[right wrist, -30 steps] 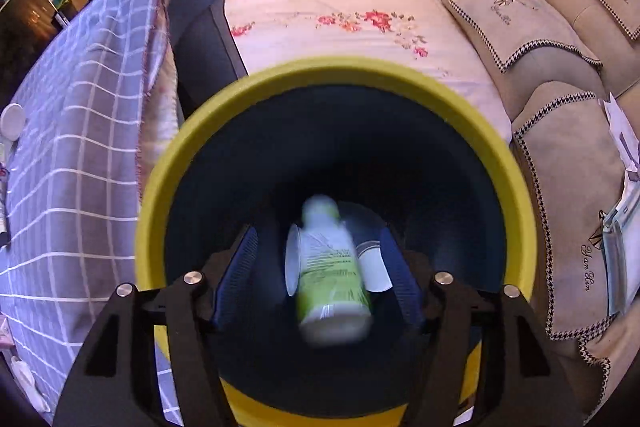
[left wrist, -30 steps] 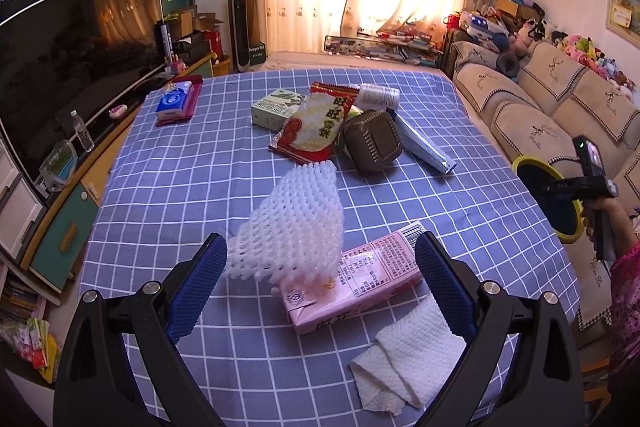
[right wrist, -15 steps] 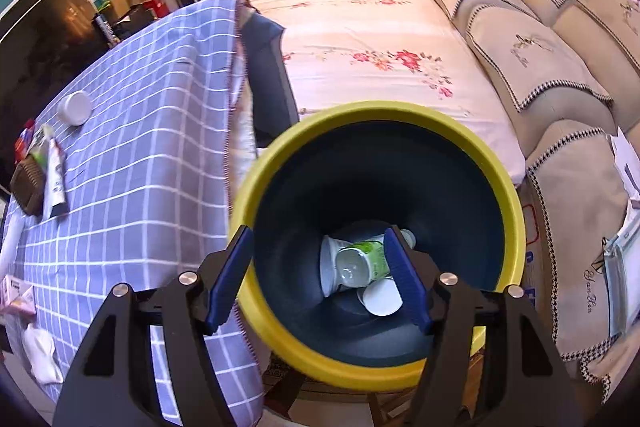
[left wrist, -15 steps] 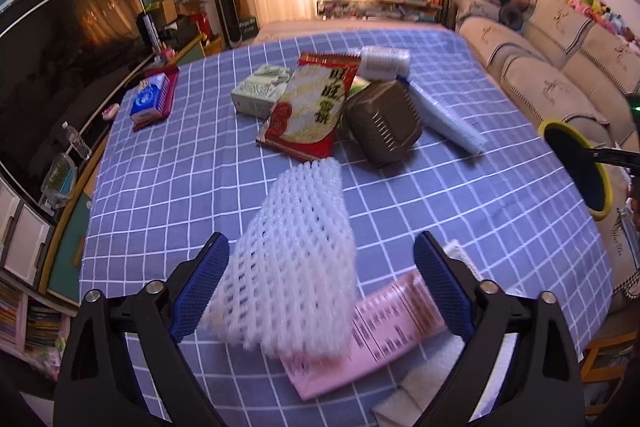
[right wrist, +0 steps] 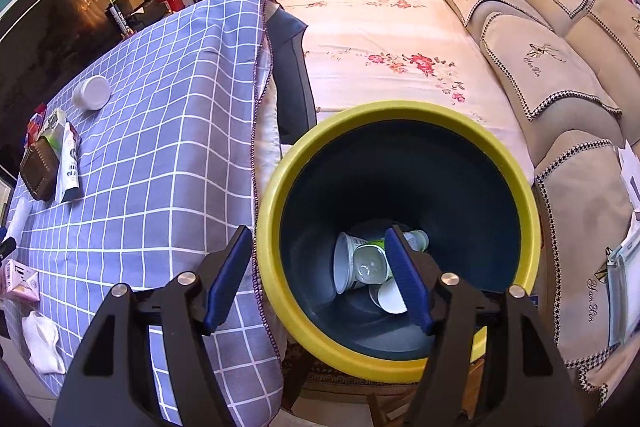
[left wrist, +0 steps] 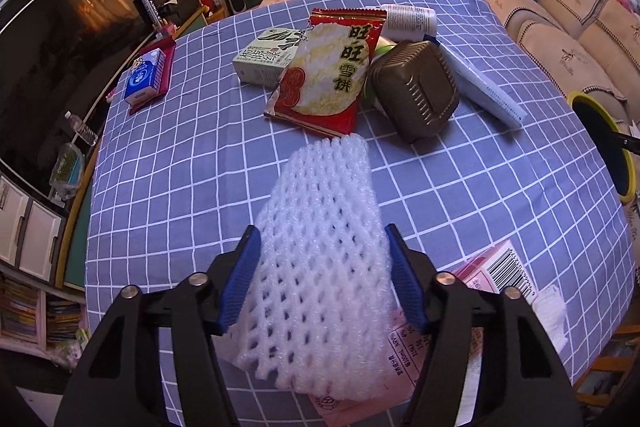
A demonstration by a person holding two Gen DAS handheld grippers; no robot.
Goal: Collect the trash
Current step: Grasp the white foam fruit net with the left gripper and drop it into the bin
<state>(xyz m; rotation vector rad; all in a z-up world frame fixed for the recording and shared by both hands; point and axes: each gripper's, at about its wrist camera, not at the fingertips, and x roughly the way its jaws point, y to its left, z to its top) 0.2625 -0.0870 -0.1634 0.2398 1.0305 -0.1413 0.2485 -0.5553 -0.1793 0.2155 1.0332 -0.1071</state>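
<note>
The job is partly done. In the right wrist view the yellow-rimmed bin [right wrist: 400, 243] fills the lower centre of the frame and already holds a few pieces at its bottom: what look like a green-labelled bottle [right wrist: 374, 259] and a white cup, though the dark interior makes them hard to sort. The right claw [right wrist: 320, 275] hangs above the bin's near rim with its fingers spread and nothing between them.

Most of the trash is not yet collected. In the left wrist view the white foam net [left wrist: 324, 267] sits low in the centre, pinched between the pads of the left claw [left wrist: 322, 281]. Under it, at the bottom right, lie a pink carton [left wrist: 472, 291] and a white tissue [left wrist: 554, 311]. Higher, in the upper centre, are a red snack bag [left wrist: 328, 75], a brown plastic tray [left wrist: 416, 91], a green box [left wrist: 268, 57] and a white bottle [left wrist: 408, 19].

All rest on a tabletop [left wrist: 180, 155] under a blue checked cloth. A television fills the left of the frame, curtains glow at the top, and a beige sofa runs down the right.
</note>
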